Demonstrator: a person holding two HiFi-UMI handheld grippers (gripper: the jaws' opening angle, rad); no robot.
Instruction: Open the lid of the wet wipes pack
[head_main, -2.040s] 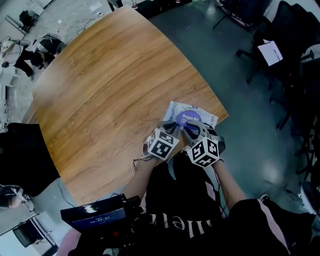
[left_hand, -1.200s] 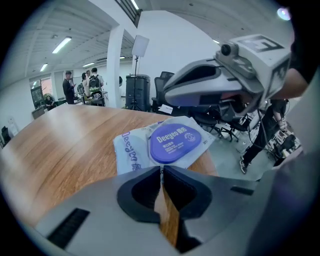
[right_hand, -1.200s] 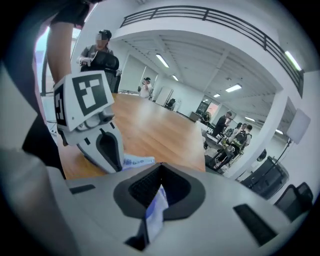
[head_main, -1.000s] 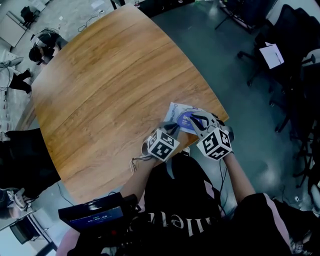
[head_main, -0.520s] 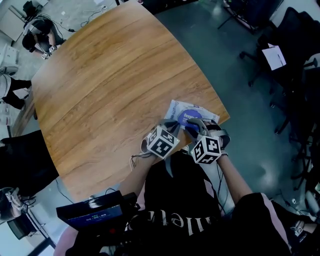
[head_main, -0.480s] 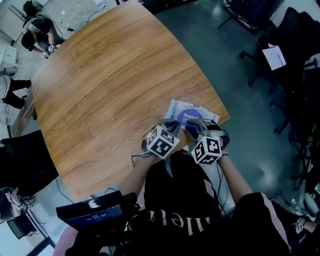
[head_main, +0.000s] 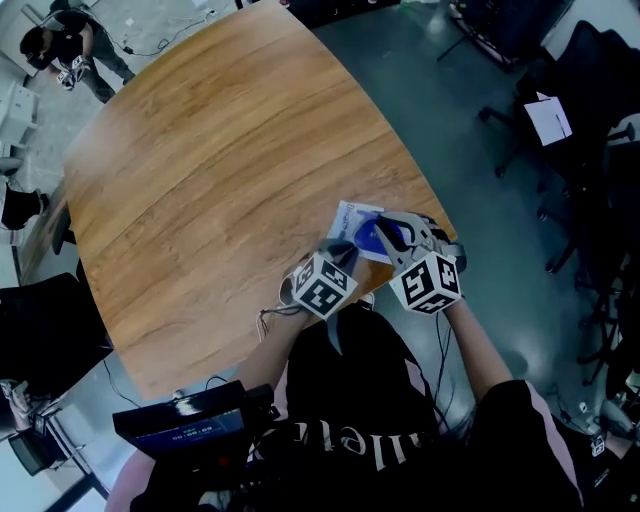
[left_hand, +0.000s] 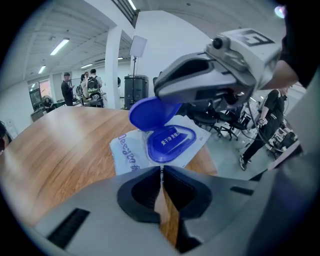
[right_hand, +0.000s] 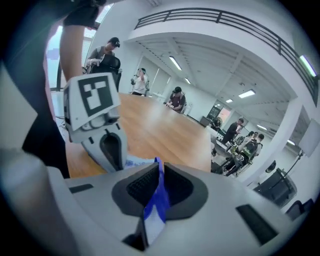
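Observation:
A white wet wipes pack (head_main: 350, 217) lies near the right corner of the wooden table (head_main: 220, 150). In the left gripper view the pack (left_hand: 125, 150) shows its blue oval opening frame (left_hand: 170, 142), and the blue lid (left_hand: 150, 112) stands flipped up above it. My right gripper (head_main: 385, 235) is shut on that lid (right_hand: 156, 200); its jaws have just been closing, with the lid's edge between the pads. My left gripper (left_hand: 161, 172) is shut with nothing between its jaws, its tips at the pack's near edge (head_main: 340, 250).
The pack lies close to the table's edge; past it is grey floor with dark office chairs (head_main: 580, 100). Several people (left_hand: 67, 87) stand at the far end of the room. A black device with a screen (head_main: 190, 430) sits at the person's waist.
The right gripper has moved up and to the right from the pack, and the blue lid has swung up with it. The left gripper has stayed put.

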